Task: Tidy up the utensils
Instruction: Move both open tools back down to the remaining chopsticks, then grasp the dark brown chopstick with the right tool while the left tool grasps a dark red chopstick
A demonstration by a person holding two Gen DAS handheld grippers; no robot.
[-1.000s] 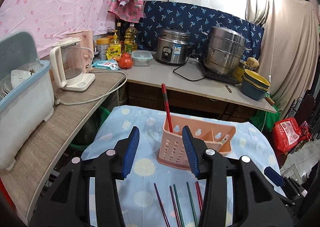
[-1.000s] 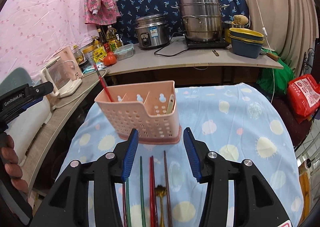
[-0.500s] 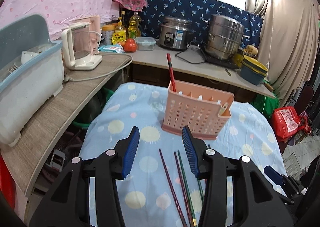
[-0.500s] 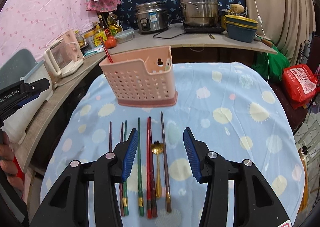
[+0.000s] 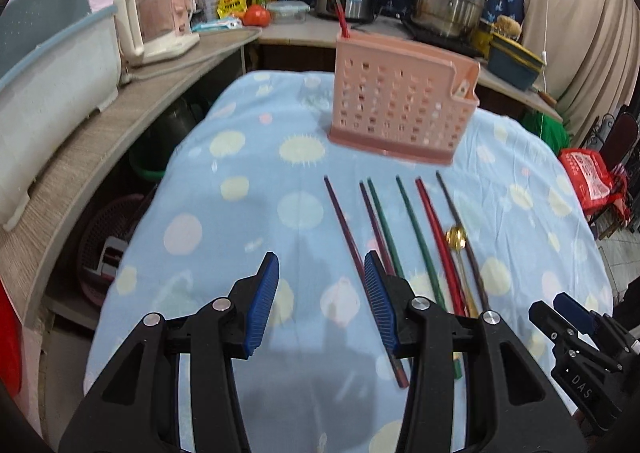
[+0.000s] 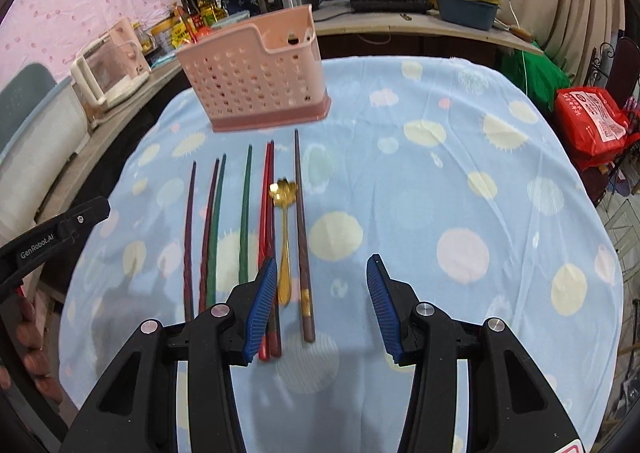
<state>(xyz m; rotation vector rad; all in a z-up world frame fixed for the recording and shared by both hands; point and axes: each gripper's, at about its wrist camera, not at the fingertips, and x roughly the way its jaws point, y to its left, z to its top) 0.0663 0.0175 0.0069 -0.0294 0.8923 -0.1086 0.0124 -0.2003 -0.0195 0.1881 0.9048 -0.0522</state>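
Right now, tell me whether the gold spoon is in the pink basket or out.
Out. The gold spoon lies flat on the blue cloth among the chopsticks, in front of the pink basket.

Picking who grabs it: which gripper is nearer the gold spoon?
Right. The right gripper has the gold spoon lying just ahead of its left fingertip. The left gripper sits further left, several chopsticks away from the spoon.

Both tools look alike: the left gripper (image 5: pixel 322 303) and the right gripper (image 6: pixel 322 307) are matte black plastic frames with triangular cut-outs, silver round screws at the joints and ribbed blue pads (image 6: pixel 262 305). White lettering reads "GenRobot.AI" on the left one's side.
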